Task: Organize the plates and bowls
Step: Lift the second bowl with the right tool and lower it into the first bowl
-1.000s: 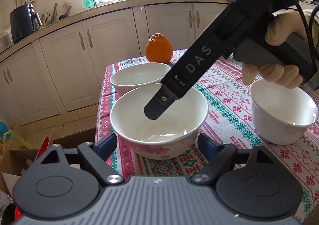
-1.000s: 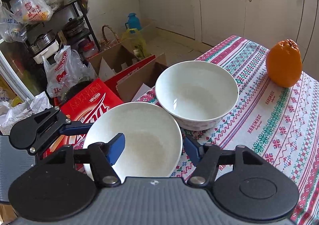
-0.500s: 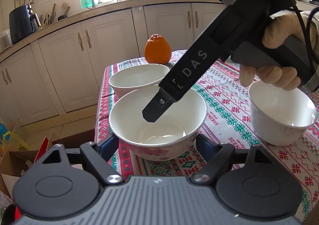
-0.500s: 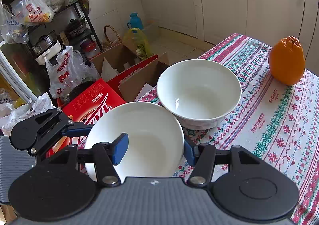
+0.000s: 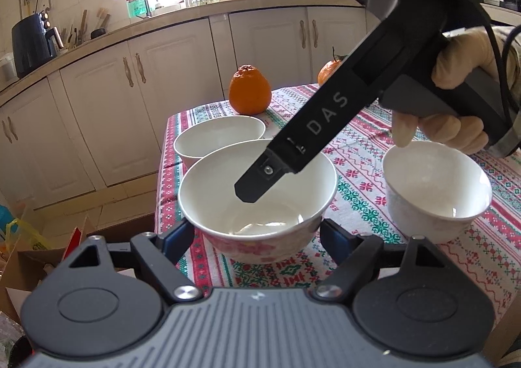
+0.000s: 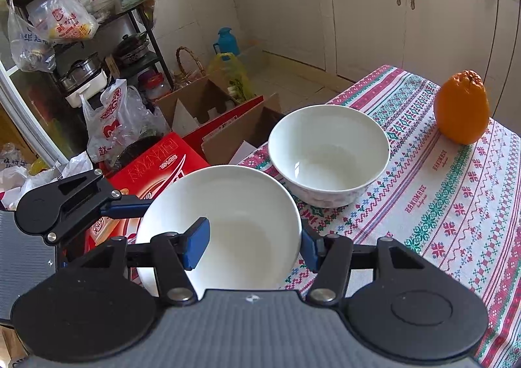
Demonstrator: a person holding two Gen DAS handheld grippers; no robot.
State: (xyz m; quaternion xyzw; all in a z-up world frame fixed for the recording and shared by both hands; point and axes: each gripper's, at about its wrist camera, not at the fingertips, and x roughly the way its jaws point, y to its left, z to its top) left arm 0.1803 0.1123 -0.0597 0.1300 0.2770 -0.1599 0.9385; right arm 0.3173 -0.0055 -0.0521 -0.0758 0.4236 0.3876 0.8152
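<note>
Change since a second ago: right gripper (image 6: 252, 242) jaws have just been closing, one blue pad now inside the near bowl (image 6: 224, 224), the other outside its wall; second orange (image 5: 329, 72) now shows past the right gripper's arm in the left wrist view; bowls sit as they did.
Near bowl, location: front corner of the desk (image 6: 456, 192), close to its edge, just before the far bowl (image 6: 329, 153).
Near bowl, look: glossy white inside, empty, round rim; pink flower print on the outer wall, seen from the left wrist view (image 5: 257, 195).
Right gripper, state: narrowed across the bowl's wall, pinching the rim by my reading; firm pad contact is hard to confirm.
Right gripper, reason: a rim pinch allows a lift, likely for nesting one bowl in another.
Left gripper (image 5: 257, 234), state: spread wide, a pad on either side of the near bowl's base, neither pad clearly pressing.
Left gripper, reason: judged to be steadying or guarding the bowl near the desk edge.
Far bowl: white, empty, upright, faint pattern outside; rims near, not clearly touching.
Third bowl (image 5: 436, 189): smaller, white, empty, apart to the right.
Hand (image 5: 456, 101): gloved, wrapped round the right gripper's handle.
Orange (image 6: 462, 107): far end of the patterned cloth, clear of the bowls.
Floor beside desk: red carton (image 6: 156, 169) and open boxes below the near bowl's corner; a slip there risks a fall.
</note>
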